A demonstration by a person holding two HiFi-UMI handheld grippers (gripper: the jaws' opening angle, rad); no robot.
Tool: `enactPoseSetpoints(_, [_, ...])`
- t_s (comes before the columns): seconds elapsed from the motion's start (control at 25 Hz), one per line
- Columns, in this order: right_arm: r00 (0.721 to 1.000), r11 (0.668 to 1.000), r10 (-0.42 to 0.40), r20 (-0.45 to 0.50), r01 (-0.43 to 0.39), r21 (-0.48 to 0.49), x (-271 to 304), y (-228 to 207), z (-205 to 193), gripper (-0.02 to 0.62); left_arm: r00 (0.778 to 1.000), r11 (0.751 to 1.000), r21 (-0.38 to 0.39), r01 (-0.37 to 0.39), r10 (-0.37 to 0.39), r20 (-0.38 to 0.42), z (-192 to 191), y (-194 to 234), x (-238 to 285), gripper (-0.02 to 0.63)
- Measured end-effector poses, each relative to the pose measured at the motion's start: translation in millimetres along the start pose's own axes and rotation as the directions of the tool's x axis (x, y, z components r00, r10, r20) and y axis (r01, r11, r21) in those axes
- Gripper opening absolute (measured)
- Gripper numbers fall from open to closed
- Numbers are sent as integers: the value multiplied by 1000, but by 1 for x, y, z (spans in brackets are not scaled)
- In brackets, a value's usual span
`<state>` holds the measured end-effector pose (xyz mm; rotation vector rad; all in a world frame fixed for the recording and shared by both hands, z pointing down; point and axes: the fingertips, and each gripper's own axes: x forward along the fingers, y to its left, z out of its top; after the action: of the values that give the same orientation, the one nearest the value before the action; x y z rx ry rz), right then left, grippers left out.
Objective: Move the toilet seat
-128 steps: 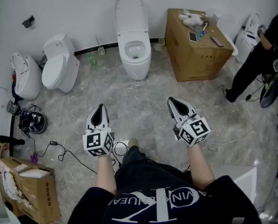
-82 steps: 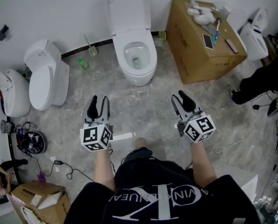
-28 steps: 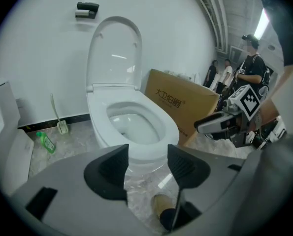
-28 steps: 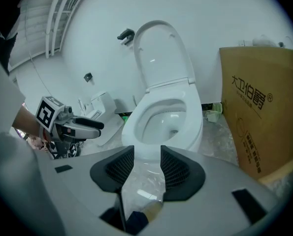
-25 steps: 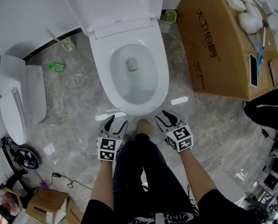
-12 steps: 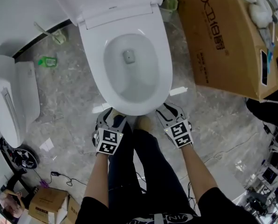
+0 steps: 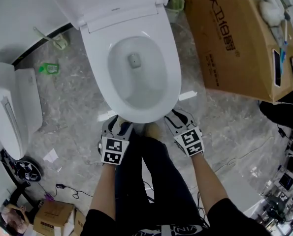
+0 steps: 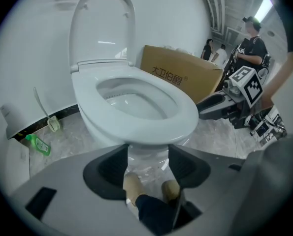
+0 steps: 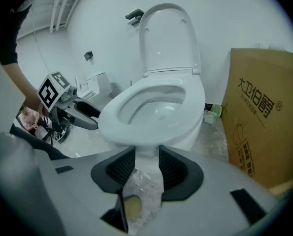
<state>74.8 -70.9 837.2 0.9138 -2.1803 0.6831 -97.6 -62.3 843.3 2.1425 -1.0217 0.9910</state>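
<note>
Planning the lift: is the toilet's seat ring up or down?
Down: the seat ring lies flat on the bowl; only the lid stands upright behind it.

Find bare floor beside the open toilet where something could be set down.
Bare floor lies between the toilet and the cardboard box, and between the toilet and the second toilet, short of the green bottle. Crowded: in front of the toilet, and the cabled corner by the small box.

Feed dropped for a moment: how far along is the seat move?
Done: left gripper and right gripper are at the front edge of the toilet seat; lid up. In hand: jaws open, just closing slightly, nothing gripped between them. Left: grip the seat, still down, and move it.
</note>
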Motion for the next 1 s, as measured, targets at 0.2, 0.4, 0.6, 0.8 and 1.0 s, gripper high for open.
enactPoseSetpoints(0.2, [999,1000,-7,46,6,18,-16,5,16,153,999,1000,-22,16,-15,43,12,-3,-16,258])
enactPoseSetpoints(0.4, [995,1000,-7,97,5,24,-39,10,40,150,996,998,-51,25,-21,89,28,-5,-39,258])
enactPoseSetpoints(0.6, [988,1000,-4,152,0,31,-64,15,70,150,988,996,-75,41,-29,151,56,-8,-68,259])
enactPoseSetpoints(0.8, [976,999,-16,217,4,52,-87,18,103,147,979,996,-80,38,-21,204,85,-7,-95,259])
enactPoseSetpoints(1.0, [962,998,-23,272,8,55,-110,20,145,144,966,998,-68,19,-1,259,121,-1,-127,256])
